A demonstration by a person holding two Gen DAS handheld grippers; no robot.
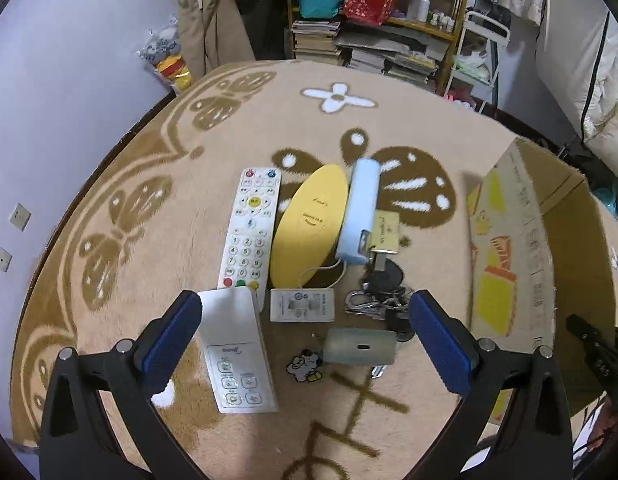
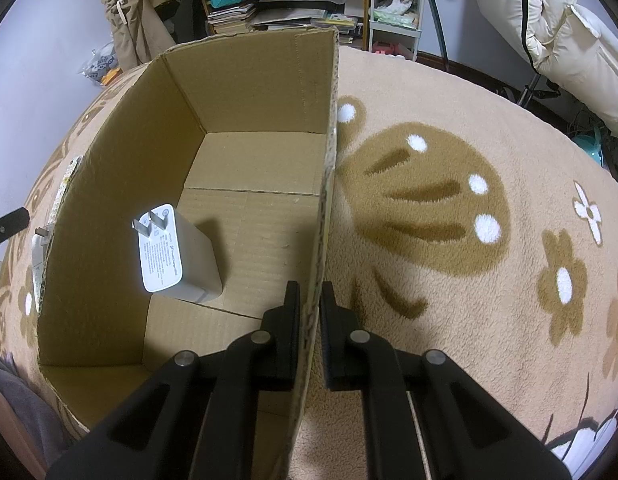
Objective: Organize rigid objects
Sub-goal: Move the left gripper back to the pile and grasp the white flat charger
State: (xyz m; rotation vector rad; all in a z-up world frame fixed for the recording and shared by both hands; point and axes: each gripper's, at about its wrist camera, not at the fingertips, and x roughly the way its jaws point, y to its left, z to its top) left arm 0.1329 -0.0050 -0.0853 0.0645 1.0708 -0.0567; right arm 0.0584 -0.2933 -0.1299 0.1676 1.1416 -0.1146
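Observation:
My left gripper (image 1: 305, 332) is open above a cluster of items on the beige rug: a small white remote (image 1: 239, 354) by its left finger, a long white remote (image 1: 249, 232), a yellow oval case (image 1: 309, 226), a light blue power bank (image 1: 359, 212), a white adapter (image 1: 302, 305), a grey-green case (image 1: 361, 346) and a bunch of keys (image 1: 375, 300). My right gripper (image 2: 310, 304) is shut on the right wall of the cardboard box (image 2: 321, 208). Inside the box lies a white charger plug (image 2: 175, 254).
The cardboard box (image 1: 517, 240) stands right of the cluster in the left wrist view. A panda charm (image 1: 305, 364) lies on the rug (image 1: 149, 240). A cluttered shelf (image 1: 389, 20) with books and bags stands behind. The right gripper's edge (image 1: 597, 344) shows at far right.

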